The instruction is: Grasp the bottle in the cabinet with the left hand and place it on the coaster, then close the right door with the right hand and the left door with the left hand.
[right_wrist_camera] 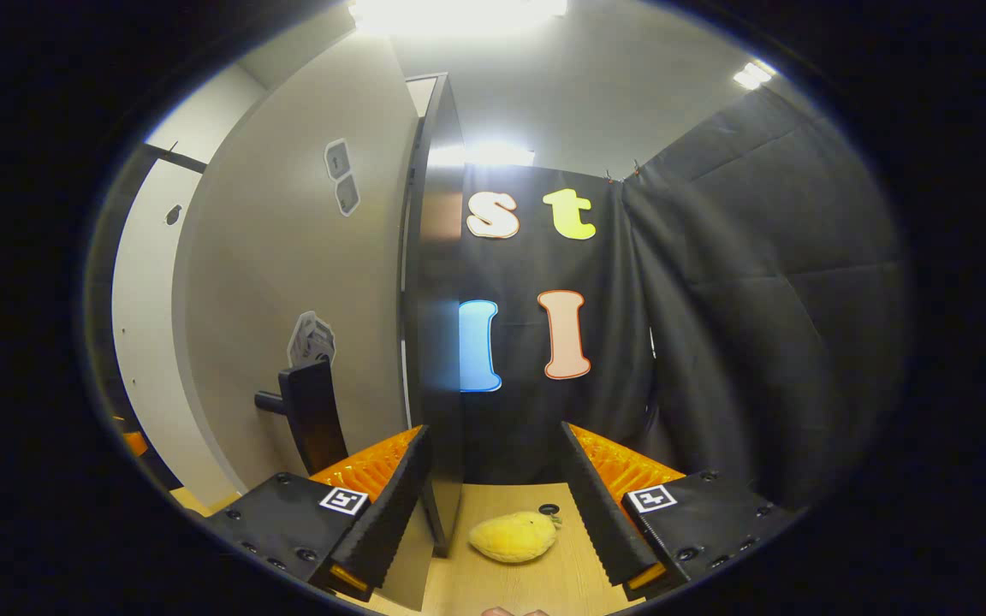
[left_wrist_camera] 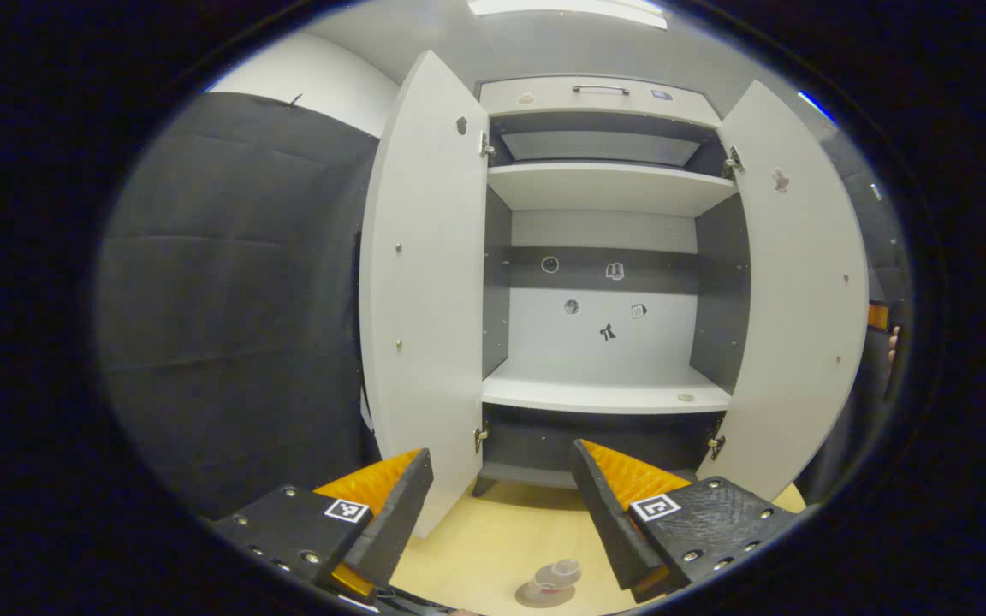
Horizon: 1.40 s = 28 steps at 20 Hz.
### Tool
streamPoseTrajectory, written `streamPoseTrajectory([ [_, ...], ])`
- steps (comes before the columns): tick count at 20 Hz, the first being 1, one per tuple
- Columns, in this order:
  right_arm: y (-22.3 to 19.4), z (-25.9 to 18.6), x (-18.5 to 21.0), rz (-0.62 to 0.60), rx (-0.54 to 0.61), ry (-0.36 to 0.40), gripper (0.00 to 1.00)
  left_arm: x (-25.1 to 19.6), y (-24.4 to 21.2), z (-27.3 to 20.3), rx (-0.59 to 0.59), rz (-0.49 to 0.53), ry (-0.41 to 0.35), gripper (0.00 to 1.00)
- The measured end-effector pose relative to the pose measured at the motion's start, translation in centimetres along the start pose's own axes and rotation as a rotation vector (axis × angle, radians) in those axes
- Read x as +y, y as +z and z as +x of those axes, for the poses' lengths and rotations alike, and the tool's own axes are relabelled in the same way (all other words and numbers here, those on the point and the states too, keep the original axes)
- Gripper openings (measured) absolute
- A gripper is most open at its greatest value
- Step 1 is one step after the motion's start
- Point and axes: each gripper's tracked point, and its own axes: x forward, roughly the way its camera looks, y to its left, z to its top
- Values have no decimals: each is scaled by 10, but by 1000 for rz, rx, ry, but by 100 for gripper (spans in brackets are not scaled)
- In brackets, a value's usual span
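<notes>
Holding both grippers empty, jaws apart.

Left gripper: faces the cabinet; left door and right door stand wide.

Bottle: already out, on the coaster on the table, just below my left fingers. Low in the view and distorted; I cannot tell whether it stands square.

Right gripper: the right door's edge sits between its jaws, handle to one side.

Risks, as I judge them:
- right jaws catching the door edge rather than pushing its face;
- left gripper knocking the bottle when swinging to its door.

Yellow toy: lies by the door's foot and may block it.
</notes>
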Motion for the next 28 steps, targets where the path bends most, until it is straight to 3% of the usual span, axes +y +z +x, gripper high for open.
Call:
streamPoseTrajectory([
  [3,3,-4,4,-15,3,-28,90,3,3,4,-11,-32,-27,95],
  [7,0,-11,10,14,16,-83,93,10,6,10,-20,7,-72,100],
  [9,2,-12,24,11,14,-82,89,12,6,14,-16,14,-103,100],
  [11,1,-12,41,3,15,-73,93,15,4,17,-8,4,-128,100],
  [12,1,-12,51,8,15,-66,89,17,5,18,-8,-4,-138,100],
  [15,2,-8,83,15,9,-39,89,27,4,20,-13,5,-146,100],
  [16,4,-5,92,5,1,-36,93,31,2,19,-10,14,-149,100],
  [20,3,9,136,1,-13,9,89,56,-1,11,-8,32,-129,95],
  [23,5,20,176,19,-15,69,89,77,-2,6,-11,26,-104,95],
  [24,5,22,189,29,-17,93,94,85,-1,3,-14,20,-92,95],
  [26,4,22,203,26,-9,108,90,105,0,-1,-25,4,-66,95],
  [28,6,19,202,3,-23,75,94,126,0,-4,-32,-15,-36,100],
])
